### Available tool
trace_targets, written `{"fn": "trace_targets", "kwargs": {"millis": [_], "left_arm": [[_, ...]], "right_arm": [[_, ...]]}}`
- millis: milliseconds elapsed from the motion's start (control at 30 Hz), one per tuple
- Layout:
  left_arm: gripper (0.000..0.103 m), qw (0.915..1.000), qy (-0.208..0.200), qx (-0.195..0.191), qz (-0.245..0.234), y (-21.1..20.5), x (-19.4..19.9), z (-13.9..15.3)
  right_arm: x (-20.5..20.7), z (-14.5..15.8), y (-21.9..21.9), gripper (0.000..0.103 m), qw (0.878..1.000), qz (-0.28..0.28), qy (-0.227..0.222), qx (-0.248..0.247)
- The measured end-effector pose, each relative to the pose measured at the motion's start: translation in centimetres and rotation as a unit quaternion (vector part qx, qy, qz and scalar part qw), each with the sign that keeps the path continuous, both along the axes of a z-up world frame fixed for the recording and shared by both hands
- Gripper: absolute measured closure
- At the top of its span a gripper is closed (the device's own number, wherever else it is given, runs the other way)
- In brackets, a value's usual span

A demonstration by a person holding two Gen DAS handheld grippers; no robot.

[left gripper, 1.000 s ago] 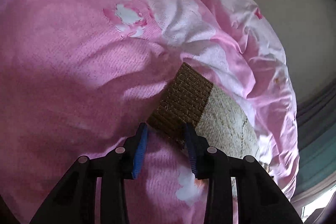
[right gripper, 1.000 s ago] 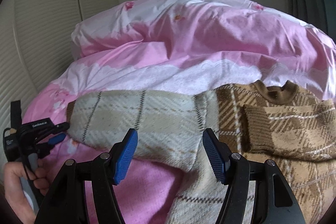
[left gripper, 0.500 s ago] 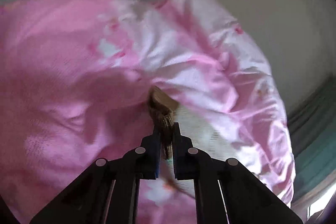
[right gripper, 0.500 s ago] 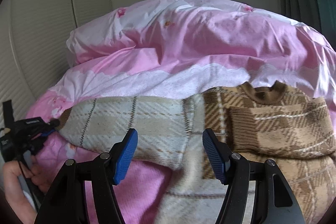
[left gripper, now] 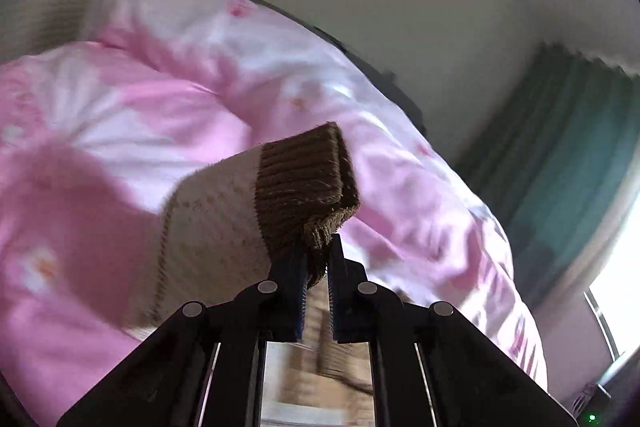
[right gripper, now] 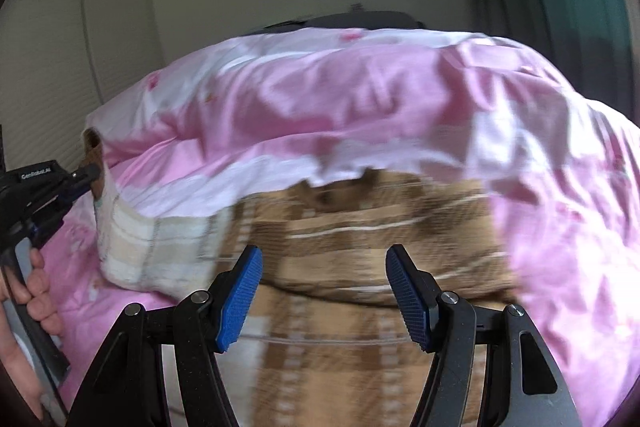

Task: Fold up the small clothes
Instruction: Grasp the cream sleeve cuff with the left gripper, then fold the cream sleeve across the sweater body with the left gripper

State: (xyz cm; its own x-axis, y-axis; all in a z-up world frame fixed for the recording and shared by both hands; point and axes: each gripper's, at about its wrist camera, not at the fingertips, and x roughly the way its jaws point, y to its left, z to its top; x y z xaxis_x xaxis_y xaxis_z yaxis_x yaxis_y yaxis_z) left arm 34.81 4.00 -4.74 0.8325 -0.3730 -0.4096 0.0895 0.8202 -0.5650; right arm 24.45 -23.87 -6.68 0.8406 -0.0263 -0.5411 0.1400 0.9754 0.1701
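Left gripper (left gripper: 317,259) clamped on the brown ribbed cuff (left gripper: 304,187) of the plaid sweater (right gripper: 360,247); right gripper (right gripper: 325,293) spread wide above it, over the pink duvet (right gripper: 360,99)

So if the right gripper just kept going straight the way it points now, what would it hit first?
Most likely the brown plaid sweater: the open right gripper points at its folded body on the pink duvet. Blur leaves the depth unclear.

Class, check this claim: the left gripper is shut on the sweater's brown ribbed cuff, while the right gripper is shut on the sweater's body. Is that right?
Not quite. The left gripper is indeed shut on the brown ribbed cuff, but the right wrist view shows the right gripper open, its jaws spread wide over the plaid sweater and gripping nothing.
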Motion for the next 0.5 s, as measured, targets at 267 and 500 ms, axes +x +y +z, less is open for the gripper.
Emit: {"fn": "trace_targets", "kwargs": {"millis": [267, 500], "left_arm": [[0.093, 0.9940, 0.041, 0.030, -0.096, -14.0, 2.1, -3.6], [0.093, 0.9829, 0.069, 0.075, -0.153, -22.1, 1.4, -6.9]], "right_arm": [[-1.8, -1.6, -9.6, 0.038, 0.998, -0.053, 0.014, 0.038], [-2.1, -4.5, -14.0, 0.038, 0.993, -0.083, 0.028, 0.083]]}}
